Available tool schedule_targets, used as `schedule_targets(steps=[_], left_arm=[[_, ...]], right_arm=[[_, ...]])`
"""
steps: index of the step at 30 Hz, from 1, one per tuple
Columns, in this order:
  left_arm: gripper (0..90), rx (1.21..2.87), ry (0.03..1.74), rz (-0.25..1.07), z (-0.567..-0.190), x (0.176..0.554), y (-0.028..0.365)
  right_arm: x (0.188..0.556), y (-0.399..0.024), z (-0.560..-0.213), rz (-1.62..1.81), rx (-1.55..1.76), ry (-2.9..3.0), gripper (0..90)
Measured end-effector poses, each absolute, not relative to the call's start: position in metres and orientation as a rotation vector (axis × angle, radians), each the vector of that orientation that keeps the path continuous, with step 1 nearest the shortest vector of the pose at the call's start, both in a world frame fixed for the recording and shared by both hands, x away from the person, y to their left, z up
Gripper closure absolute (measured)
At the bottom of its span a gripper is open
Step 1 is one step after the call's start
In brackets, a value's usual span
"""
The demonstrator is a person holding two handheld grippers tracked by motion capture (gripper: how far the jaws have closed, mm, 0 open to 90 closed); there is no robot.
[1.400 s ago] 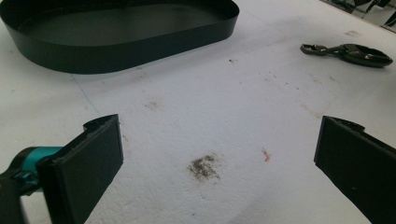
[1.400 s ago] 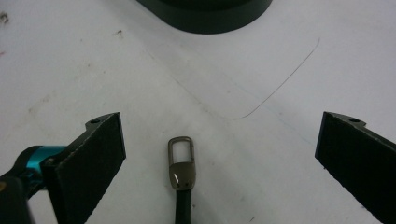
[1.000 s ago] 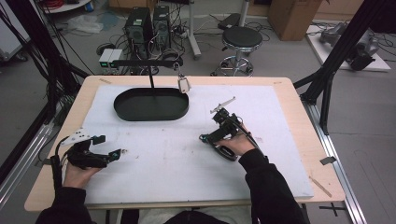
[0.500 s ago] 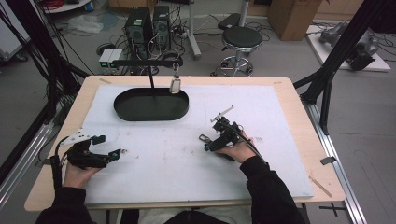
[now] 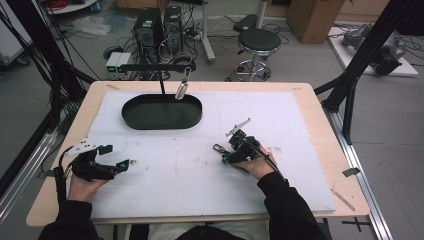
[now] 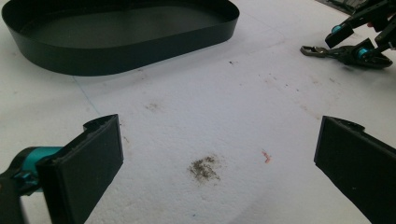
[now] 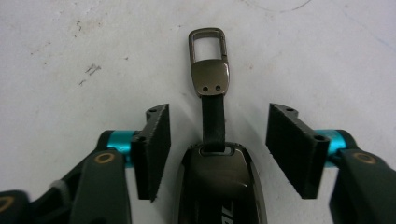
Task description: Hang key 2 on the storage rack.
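Key fob [image 7: 219, 186], dark and glossy with a short strap and a metal clip [image 7: 208, 49] at its far end, lies flat on the white mat [image 5: 300, 130] right of the tabletop's middle, nearer the front edge than the back. The right gripper [image 7: 217, 140] is set low over it, one jaw on each side of the fob's body, so that the fob runs lengthwise between them with the clip poking out past the tips. The jaws have just been closing, yet a gap shows on both sides and the pads do not press on it, so nothing is clamped yet. Straddling the body rather than the thin strap likely gives the pads a broader, firmer surface to bite on. In the high view the same gripper [image 5: 239, 149] sits just right of the clip [image 5: 218, 148].

The left gripper [image 5: 107, 167] rests near the front left corner, jaws wide apart and empty, well clear of the fob, seemingly waiting. Toward the back edge stands a black oval tray [image 5: 162, 112] under a stand from which a second fob-like piece [image 5: 181, 90] hangs, possibly where this one is meant to go.
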State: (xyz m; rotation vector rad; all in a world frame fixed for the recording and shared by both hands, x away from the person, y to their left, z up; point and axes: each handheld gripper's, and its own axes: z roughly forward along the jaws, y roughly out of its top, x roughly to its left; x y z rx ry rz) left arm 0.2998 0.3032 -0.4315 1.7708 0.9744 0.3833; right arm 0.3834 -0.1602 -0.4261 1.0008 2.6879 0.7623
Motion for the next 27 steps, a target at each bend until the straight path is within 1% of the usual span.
schedule_targets(steps=[2, 6, 11, 13, 18, 22, 27], left_arm=[[1.7, 1.771, 0.974, 0.384, -0.4315, 0.2998, 0.3033], [1.7, 1.77, 0.974, 0.382, -0.4317, 0.2999, 0.3029], [1.7, 1.77, 0.975, 0.383, -0.4317, 0.2999, 0.3029], [1.7, 1.772, 0.974, 0.381, -0.4318, 0.3001, 0.3026], [1.7, 1.771, 0.975, 0.382, -0.4317, 0.2999, 0.3026], [1.7, 1.77, 0.975, 0.382, -0.4318, 0.3, 0.3028], [1.7, 1.771, 0.976, 0.381, -0.432, 0.3003, 0.303]], right_arm=[[0.3836, -0.1592, -0.4272, 0.753, 1.011, 2.687, 45.0], [0.3832, -0.1596, -0.4259, 0.768, 1.01, 2.689, 59.9], [0.3823, -0.157, -0.425, 0.747, 0.987, 2.69, 63.9], [0.3817, -0.1557, -0.4247, 0.769, 0.965, 2.698, 80.8], [0.3808, -0.1537, -0.424, 0.739, 0.959, 2.696, 82.7], [0.3826, -0.1569, -0.4229, 0.775, 1.012, 2.695, 85.3], [0.3833, -0.1609, -0.42, 0.814, 1.018, 2.698, 86.2]])
